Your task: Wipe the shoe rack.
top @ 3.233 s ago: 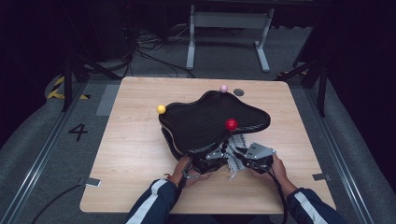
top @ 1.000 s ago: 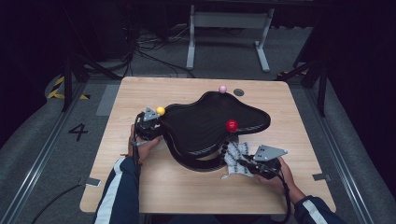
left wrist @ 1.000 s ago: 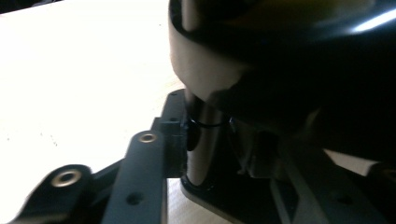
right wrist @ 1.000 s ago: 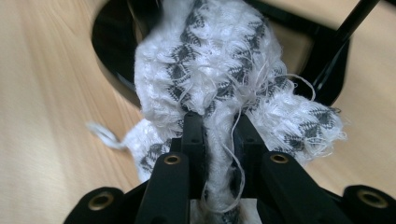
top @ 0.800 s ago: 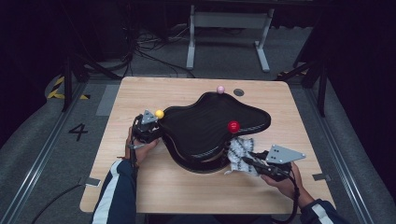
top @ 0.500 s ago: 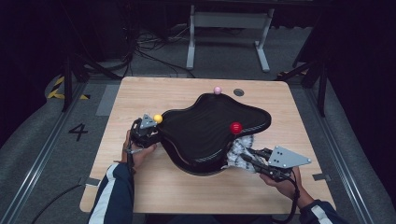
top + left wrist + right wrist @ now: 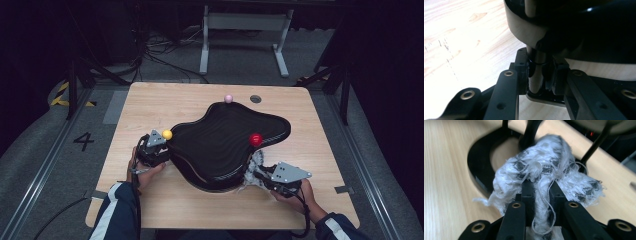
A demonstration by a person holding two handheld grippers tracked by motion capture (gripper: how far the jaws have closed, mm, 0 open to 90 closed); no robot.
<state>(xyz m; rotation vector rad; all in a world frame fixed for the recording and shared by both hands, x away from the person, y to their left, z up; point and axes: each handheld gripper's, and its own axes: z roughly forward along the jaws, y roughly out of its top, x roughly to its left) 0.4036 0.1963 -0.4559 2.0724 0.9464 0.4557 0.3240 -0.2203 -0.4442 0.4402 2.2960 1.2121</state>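
A black wavy-edged stand (image 7: 225,140) sits mid-table, with a yellow ball (image 7: 167,134) at its left tip, a red ball (image 7: 255,139) on its top and a pink ball (image 7: 228,98) at its far edge. My left gripper (image 7: 165,154) is at the stand's left side, just below the yellow ball. In the left gripper view the left gripper (image 7: 539,68) is shut on a glossy black post (image 7: 535,82) under the top. My right gripper (image 7: 256,175) is at the stand's front right edge. It is shut on a frayed white cloth (image 7: 544,170) pressed against the stand's black base (image 7: 481,157).
The wooden table (image 7: 165,105) has a small dark round hole (image 7: 255,98) near its far edge. A white metal frame (image 7: 240,22) and cables lie on the floor behind. A "4" marking (image 7: 83,140) is on the floor at the left.
My left hand went from the front middle to the stand's left tip and took hold there. The right gripper slid right along the front edge with the cloth. The stand has shifted slightly.
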